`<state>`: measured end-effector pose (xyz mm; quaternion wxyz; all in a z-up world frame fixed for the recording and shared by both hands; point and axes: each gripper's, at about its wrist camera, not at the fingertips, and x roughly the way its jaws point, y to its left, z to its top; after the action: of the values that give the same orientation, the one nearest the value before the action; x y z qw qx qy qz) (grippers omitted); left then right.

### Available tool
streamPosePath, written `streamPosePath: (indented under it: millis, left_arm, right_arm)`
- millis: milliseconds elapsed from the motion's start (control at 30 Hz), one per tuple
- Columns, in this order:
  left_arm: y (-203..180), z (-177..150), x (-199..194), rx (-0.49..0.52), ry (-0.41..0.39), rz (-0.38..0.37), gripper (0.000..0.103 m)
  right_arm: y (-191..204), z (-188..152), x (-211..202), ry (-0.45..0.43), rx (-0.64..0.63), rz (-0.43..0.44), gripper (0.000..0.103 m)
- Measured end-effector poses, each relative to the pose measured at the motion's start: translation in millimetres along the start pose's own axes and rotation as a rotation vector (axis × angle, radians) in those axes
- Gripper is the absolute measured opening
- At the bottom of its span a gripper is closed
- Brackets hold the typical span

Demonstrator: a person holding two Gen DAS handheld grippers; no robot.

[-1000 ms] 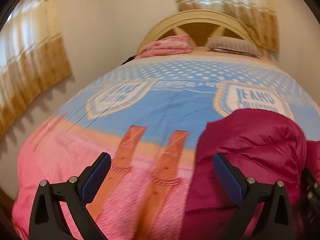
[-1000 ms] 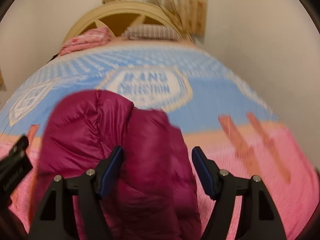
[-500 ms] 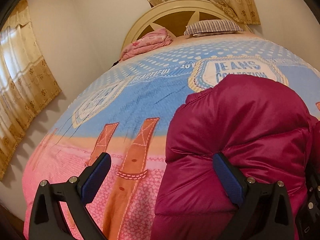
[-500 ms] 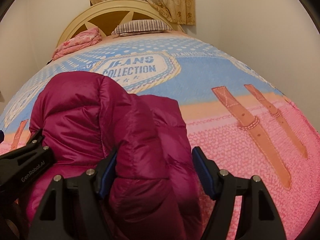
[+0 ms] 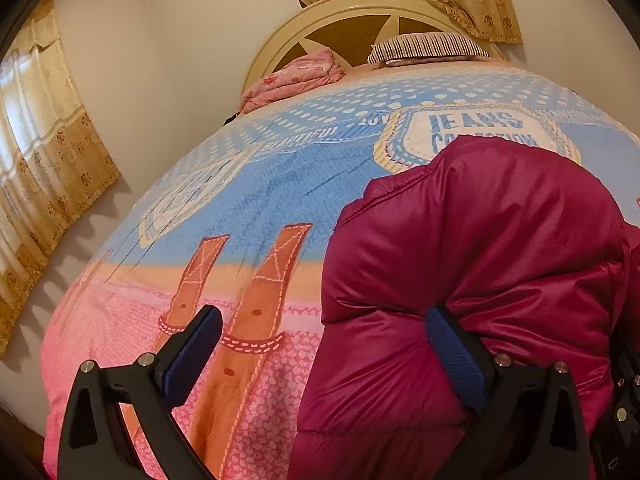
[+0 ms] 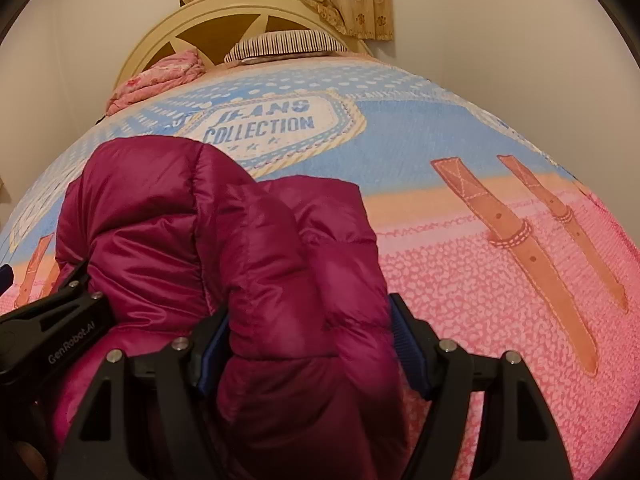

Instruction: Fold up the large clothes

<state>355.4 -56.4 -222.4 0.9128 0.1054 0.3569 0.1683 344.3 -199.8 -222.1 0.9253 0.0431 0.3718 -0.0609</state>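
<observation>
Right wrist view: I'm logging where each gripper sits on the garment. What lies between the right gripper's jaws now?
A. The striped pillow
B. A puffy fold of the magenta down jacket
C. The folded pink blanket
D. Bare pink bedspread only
B. In the right wrist view a thick fold of the magenta down jacket fills the gap of the right gripper, whose jaws stand wide apart.

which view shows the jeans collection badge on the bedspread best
The right wrist view: the white "JEANS COLLECTION" badge on the blue bedspread shows whole and readable beyond the magenta puffer jacket. In the left wrist view the jacket covers the badge's lower half.
</observation>
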Motion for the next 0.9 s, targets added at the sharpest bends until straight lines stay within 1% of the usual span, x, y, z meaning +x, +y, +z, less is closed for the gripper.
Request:
streamPosePath:
  millis: [600, 633, 667, 700, 767, 800, 833, 900]
  left_arm:
    - [2.2, 1.0, 4.1, -0.001, 0.024, -0.018, 0.102]
    - [3.7, 2.2, 2.2, 0.003, 0.027, -0.026, 0.102]
    - [8.6, 5.8, -1.5, 0.001, 0.037, -0.05, 0.102]
    - [17.3, 9.7, -7.6, -0.026, 0.035, -0.072, 0.102]
    - [37.5, 21.1, -22.3, -0.09, -0.012, -0.112, 0.102]
    - [45.5, 28.8, -27.7, -0.117, -0.037, -0.116, 0.102]
    - [50.0, 35.7, -29.4, -0.137, -0.043, -0.116, 0.102]
    - [54.6, 55.8, -24.8, -0.186, -0.028, -0.113, 0.102]
  right_arm:
    - [0.5, 2.1, 5.5, 0.026, -0.002, 0.002, 0.074]
    - [-0.3, 3.9, 3.2, 0.032, -0.008, 0.011, 0.074]
    - [-1.5, 6.6, -1.6, 0.037, -0.015, 0.016, 0.076]
    - [-2.8, 8.4, -6.0, 0.036, -0.015, 0.02, 0.076]
    - [-9.3, 17.8, -27.9, -0.008, 0.007, 0.038, 0.084]
    - [-12.2, 24.8, -40.3, -0.044, 0.018, 0.035, 0.084]
    - [-13.2, 35.9, -53.9, -0.088, 0.026, 0.033, 0.084]
    - [-12.0, 51.1, -62.2, -0.116, 0.057, 0.06, 0.084]
